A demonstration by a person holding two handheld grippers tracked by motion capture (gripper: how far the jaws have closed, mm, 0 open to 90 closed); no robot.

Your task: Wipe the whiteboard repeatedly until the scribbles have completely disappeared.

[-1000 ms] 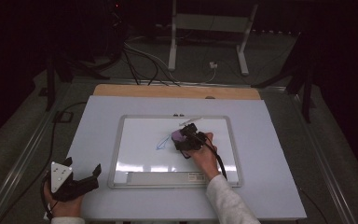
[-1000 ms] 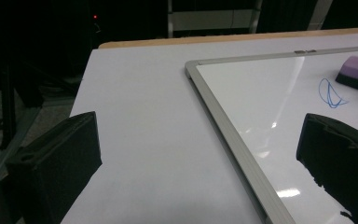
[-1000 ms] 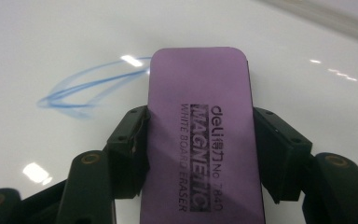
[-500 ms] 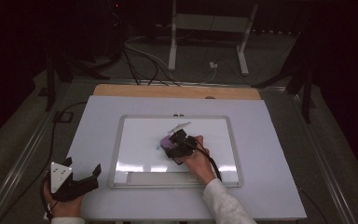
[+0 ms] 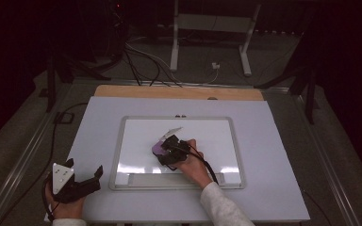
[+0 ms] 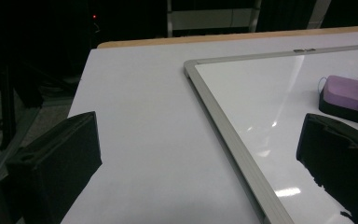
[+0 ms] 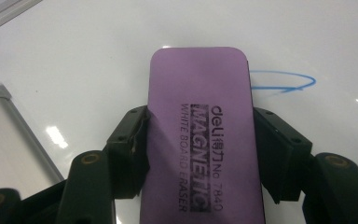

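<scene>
Right now my right gripper [image 7: 198, 154] clamps the purple eraser [image 7: 200, 130] flat on the whiteboard [image 5: 217, 136], beside a blue mark [image 7: 284, 81]. My left gripper [image 5: 78, 181] rests wide open, off the whiteboard's left edge.

Glossy whiteboard [image 5: 207, 136] in brushed metal frame; matt purple plastic eraser [image 7: 200, 135].

The right gripper [image 5: 166, 149] sits at the centre of the high view, jaws clamped on a purple eraser [image 7: 200, 135], forearm entering from the bottom edge. The left gripper [image 5: 82, 181] rests at lower left, jaws spread apart.
</scene>
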